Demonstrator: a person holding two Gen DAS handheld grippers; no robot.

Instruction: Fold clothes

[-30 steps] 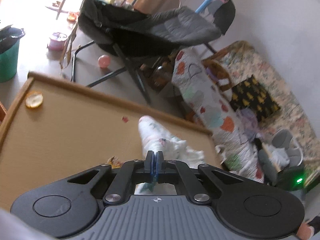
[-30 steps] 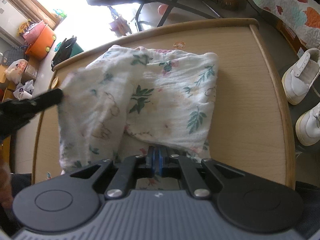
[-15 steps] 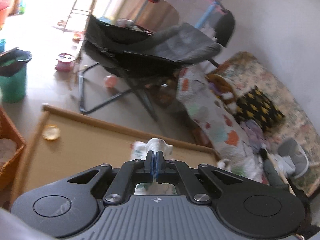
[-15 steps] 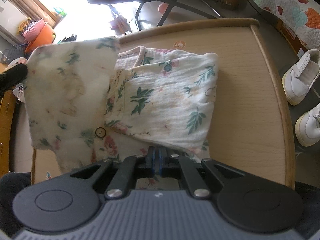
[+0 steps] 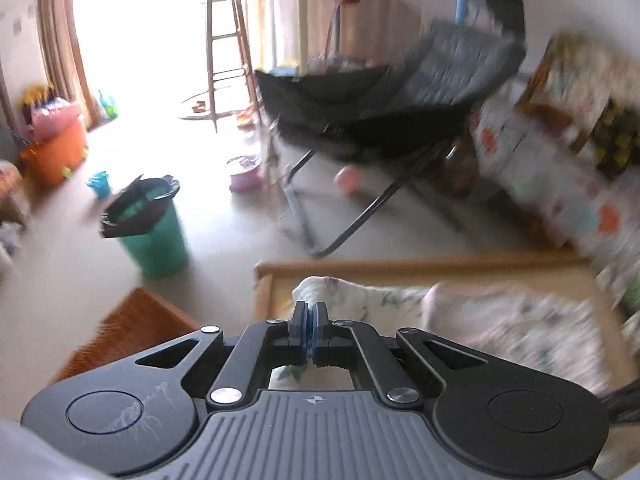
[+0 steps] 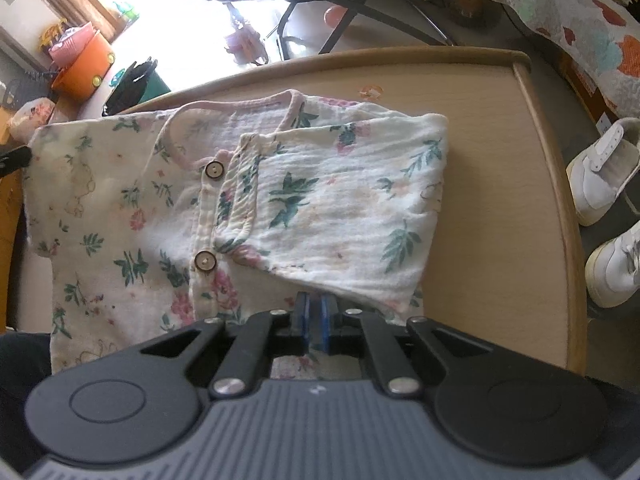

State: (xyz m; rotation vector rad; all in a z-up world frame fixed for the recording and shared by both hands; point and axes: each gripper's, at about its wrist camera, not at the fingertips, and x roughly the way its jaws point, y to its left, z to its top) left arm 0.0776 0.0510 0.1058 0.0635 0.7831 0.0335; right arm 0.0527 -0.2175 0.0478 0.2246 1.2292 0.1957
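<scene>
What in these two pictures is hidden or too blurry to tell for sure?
- Left wrist view: the floral shirt is smeared by motion blur, so its print and folds are unreadable.
- Right wrist view: the shirt's near hem is covered by the right gripper.
- Right wrist view: the left gripper is cut off by the picture's edge; only a dark tip shows.
- Right wrist view: the white shoes run off the edge.
</scene>
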